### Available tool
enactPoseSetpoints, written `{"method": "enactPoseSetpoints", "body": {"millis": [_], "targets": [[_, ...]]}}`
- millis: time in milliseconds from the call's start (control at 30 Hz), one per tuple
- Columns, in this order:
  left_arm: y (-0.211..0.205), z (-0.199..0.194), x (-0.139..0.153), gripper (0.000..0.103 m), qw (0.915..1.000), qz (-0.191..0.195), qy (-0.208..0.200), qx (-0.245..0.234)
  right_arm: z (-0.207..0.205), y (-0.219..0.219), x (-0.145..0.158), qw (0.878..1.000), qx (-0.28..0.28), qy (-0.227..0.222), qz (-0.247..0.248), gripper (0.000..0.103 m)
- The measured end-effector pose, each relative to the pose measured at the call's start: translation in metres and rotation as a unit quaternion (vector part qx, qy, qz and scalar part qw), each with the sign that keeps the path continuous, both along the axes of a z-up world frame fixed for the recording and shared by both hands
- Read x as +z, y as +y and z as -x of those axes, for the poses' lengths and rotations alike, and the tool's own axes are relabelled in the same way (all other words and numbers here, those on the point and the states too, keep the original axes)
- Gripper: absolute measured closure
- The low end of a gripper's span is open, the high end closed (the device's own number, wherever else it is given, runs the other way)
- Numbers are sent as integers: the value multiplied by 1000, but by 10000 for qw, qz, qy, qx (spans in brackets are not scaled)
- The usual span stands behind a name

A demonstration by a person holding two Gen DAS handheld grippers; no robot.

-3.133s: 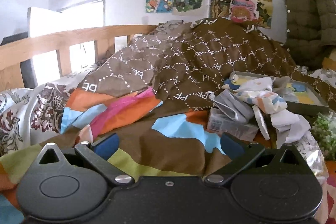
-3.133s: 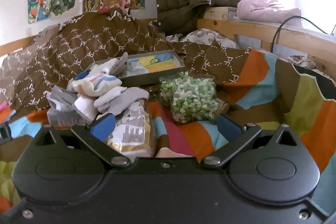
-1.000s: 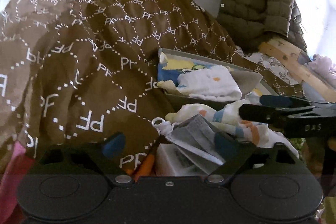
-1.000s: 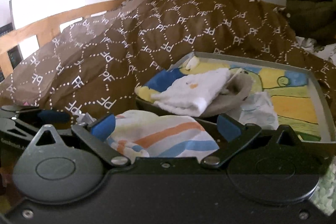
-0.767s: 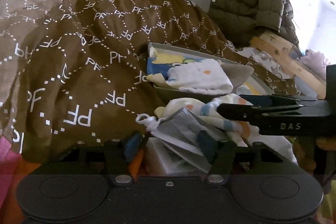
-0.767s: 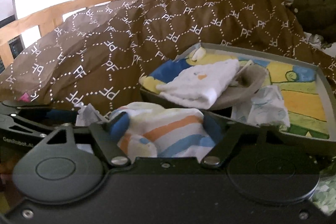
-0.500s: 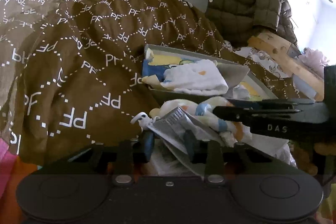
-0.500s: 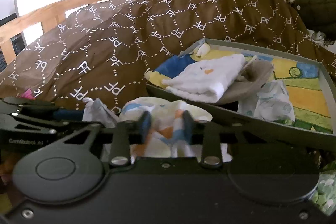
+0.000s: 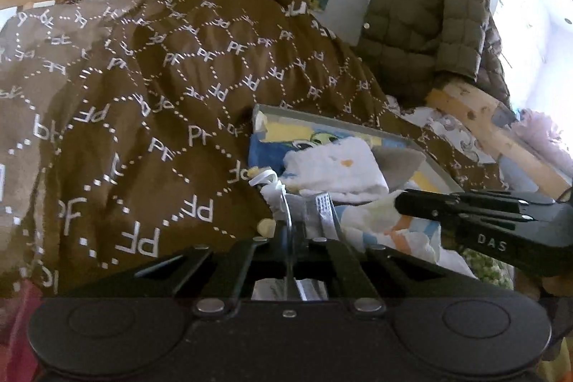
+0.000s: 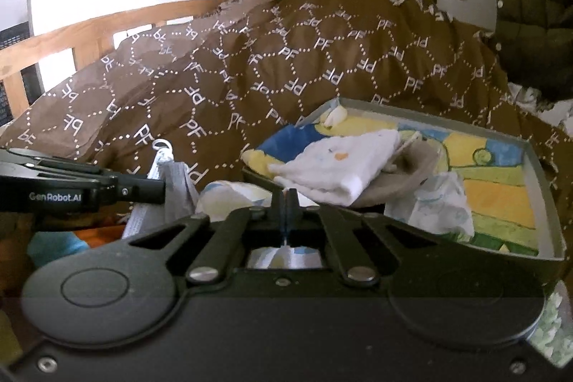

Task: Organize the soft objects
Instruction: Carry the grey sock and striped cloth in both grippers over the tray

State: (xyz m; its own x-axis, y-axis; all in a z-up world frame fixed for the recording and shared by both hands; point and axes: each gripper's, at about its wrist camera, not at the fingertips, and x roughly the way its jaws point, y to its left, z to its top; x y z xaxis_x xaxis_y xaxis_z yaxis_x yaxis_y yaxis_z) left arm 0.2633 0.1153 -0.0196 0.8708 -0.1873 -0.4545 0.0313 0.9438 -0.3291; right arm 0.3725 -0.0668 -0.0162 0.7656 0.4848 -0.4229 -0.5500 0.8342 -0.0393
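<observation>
In the left wrist view my left gripper [image 9: 293,231] is shut on a grey face mask [image 9: 320,208] with a white ear loop [image 9: 266,179]. The right wrist view shows the same left gripper [image 10: 163,190] from the side, with the mask [image 10: 175,181] hanging from its tip. My right gripper [image 10: 286,203] is shut on a white cloth with orange and blue stripes [image 10: 232,196]. From the left wrist it appears as a black arm [image 9: 397,199] over that cloth [image 9: 394,231]. Just behind lies a grey tray [image 10: 540,203] with a folded white cloth [image 10: 336,167] in it.
A brown quilt with a white "PF" pattern [image 10: 286,67] is heaped behind and to the left of the tray. An olive puffer jacket [image 9: 422,24] hangs at the back right over a wooden bed rail [image 9: 483,127]. A bag of green and white bits [image 9: 487,267] lies at the right.
Both grippers went from wide open to shut: the left closed on the grey mask, the right on the striped cloth. Both pieces are now pinched up from the pile.
</observation>
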Motion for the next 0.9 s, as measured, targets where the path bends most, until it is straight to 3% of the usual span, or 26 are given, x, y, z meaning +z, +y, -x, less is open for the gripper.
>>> {"method": "enactPoseSetpoints", "body": {"millis": [467, 667, 900], "targets": [[30, -5, 35, 103, 9983, 354, -411, 226, 19, -4, 80, 9939, 149, -1089, -113, 103], [28, -39, 64, 103, 9959, 170, -862, 204, -9, -4, 121, 9878, 63, -1554, -2, 103], [3, -96, 77, 103, 9934, -60, -1148, 41, -65, -10, 147, 9854, -465, -1637, -67, 103]]}}
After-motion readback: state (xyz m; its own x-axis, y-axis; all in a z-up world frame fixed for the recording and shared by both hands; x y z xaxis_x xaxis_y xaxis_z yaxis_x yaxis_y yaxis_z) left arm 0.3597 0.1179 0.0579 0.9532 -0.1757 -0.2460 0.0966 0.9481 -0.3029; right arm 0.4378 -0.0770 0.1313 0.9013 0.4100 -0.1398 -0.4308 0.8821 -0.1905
